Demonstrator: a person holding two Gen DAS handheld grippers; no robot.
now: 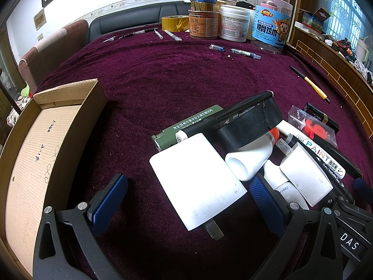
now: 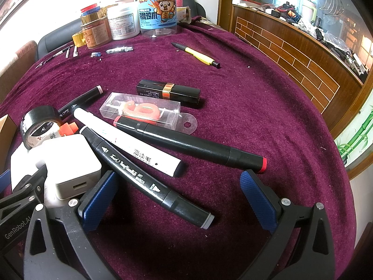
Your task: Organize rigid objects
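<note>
Nearby, scuffed white charger (image 1: 198, 182), flat.

Left tool (image 1: 188, 200) open around white charger (image 1: 198, 182); cardboard box (image 1: 35, 154) at left.

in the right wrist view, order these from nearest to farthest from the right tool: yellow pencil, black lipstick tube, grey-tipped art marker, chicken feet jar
1. Grey-tipped art marker, lying between the open fingers of the right tool.
2. Black lipstick tube, mid-table, beyond the clear plastic box.
3. Yellow pencil, farther back, right of centre.
4. Chicken feet jar, at the far edge.
</note>
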